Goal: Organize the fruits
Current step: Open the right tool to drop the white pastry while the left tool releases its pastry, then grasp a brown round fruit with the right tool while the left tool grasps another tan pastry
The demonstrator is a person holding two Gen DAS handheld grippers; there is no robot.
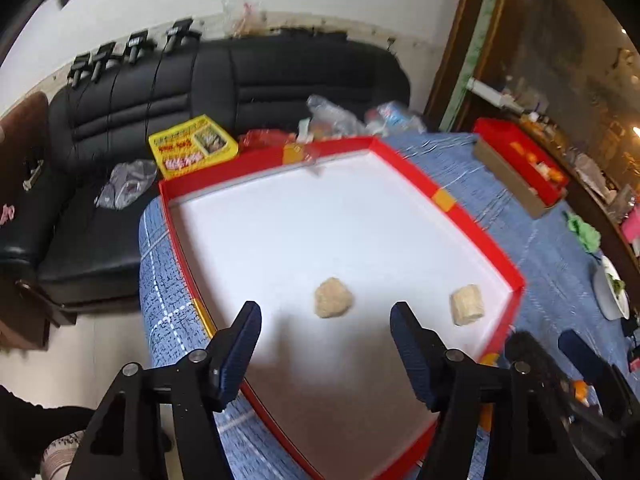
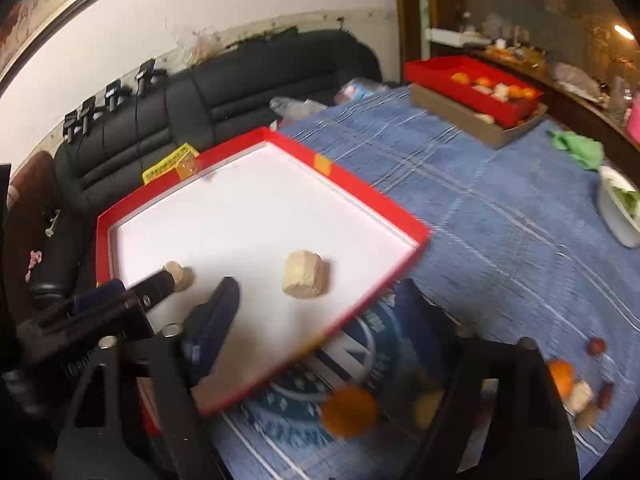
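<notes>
Both grippers hang spread with nothing between their fingers: the left gripper (image 1: 326, 320) over the round tan lump (image 1: 333, 297), the right gripper (image 2: 316, 300) by the squarer tan block (image 2: 306, 279). Both pieces lie apart on the white floor of the red tray (image 1: 472, 216), apparently dropped there for sorting. More fruit, an orange (image 2: 349, 411) among it, waits on the blue cloth (image 2: 500, 208) beside the tray.
</notes>
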